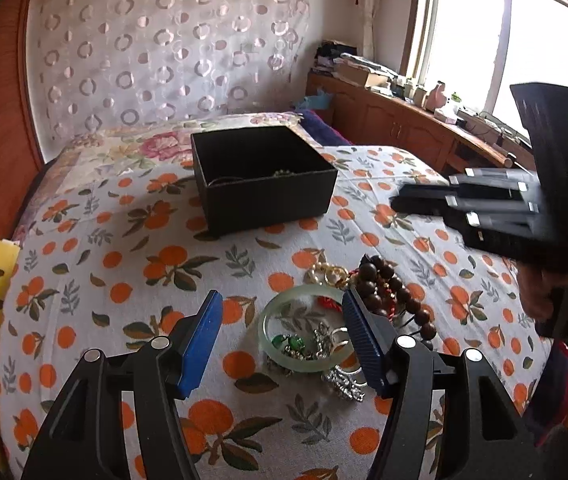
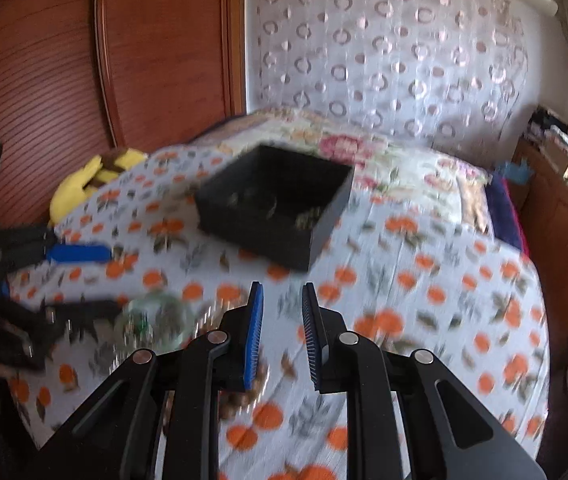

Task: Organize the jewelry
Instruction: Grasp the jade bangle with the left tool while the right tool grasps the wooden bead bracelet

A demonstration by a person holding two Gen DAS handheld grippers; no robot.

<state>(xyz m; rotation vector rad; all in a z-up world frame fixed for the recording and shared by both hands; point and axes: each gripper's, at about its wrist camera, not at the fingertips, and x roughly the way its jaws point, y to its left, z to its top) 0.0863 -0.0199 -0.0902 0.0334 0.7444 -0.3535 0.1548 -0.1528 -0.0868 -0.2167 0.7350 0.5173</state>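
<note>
Left wrist view shows the left tool [image 1: 281,334] spread open over a pale green bangle [image 1: 304,330] among chains and brown prayer beads [image 1: 392,292] on the bed [image 1: 163,264]. Close on the bangle's rim alone, clear of the tangle. The right tool [image 2: 281,334], blurred, seems slightly parted and empty. The black box [image 1: 261,178] waits beyond.

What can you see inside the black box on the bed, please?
The black box holds a few small metallic pieces on its floor, too small and blurred to name. In the left view its near wall hides most of the floor; the right view shows more.
</note>
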